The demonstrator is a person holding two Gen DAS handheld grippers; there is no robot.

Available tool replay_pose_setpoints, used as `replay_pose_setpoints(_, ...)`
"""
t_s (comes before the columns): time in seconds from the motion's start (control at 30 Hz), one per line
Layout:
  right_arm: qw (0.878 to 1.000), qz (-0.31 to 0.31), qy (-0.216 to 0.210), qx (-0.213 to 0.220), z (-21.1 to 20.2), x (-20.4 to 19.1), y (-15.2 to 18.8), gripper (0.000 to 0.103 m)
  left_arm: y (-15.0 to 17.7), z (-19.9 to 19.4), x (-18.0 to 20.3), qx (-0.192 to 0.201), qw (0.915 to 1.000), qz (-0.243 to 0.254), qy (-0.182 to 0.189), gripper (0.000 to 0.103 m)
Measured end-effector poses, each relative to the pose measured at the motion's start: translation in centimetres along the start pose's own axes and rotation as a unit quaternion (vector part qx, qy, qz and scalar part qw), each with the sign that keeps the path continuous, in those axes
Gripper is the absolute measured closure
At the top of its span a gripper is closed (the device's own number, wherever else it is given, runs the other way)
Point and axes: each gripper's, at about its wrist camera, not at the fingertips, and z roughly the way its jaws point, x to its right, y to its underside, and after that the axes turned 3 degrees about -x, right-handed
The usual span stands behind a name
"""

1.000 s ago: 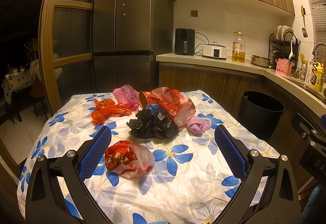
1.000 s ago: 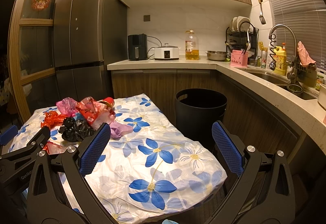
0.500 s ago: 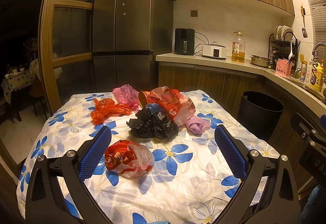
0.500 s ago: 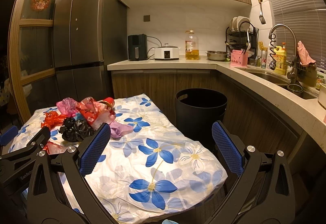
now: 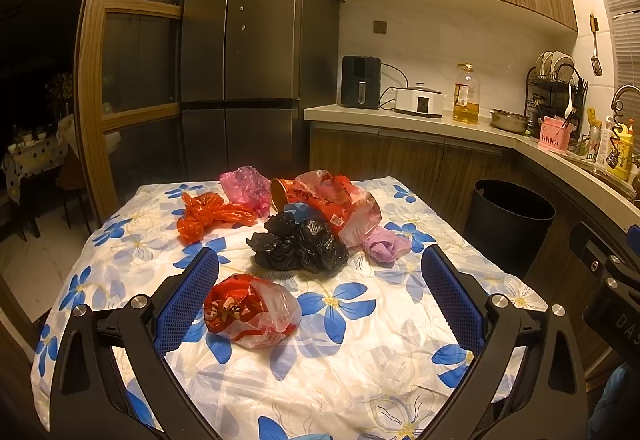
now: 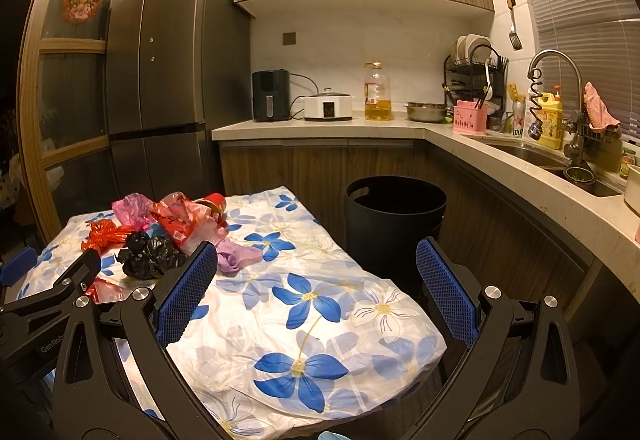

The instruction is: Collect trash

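Crumpled plastic bags lie on a table with a blue-flowered cloth [image 5: 360, 360]. Nearest is a red and white bag [image 5: 250, 310], just in front of my left gripper [image 5: 320, 280], which is open and empty. Behind it sit a black bag [image 5: 300, 246], an orange bag [image 5: 208, 216], a pink bag [image 5: 246, 186], a large red printed bag [image 5: 336, 200] and a purple wad [image 5: 384, 246]. My right gripper [image 6: 316, 282] is open and empty over the table's right edge. A black trash bin [image 6: 394, 216] stands on the floor right of the table.
A fridge [image 5: 240, 52] stands behind the table. The counter [image 6: 320, 126] holds an air fryer, a cooker, an oil bottle and a dish rack, with a sink [image 6: 532, 156] at the right. The left gripper's body [image 6: 48, 300] shows at the lower left of the right wrist view.
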Motion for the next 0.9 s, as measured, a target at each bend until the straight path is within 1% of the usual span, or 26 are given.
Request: replay_pose_setpoints(0.9, 1.0, 0.0, 0.0, 0.001, 0.1, 0.06, 0.08, 0.005, -0.07, -0.17, 0.22, -0.001, 1.0, -0.005, 0.005, 0.005)
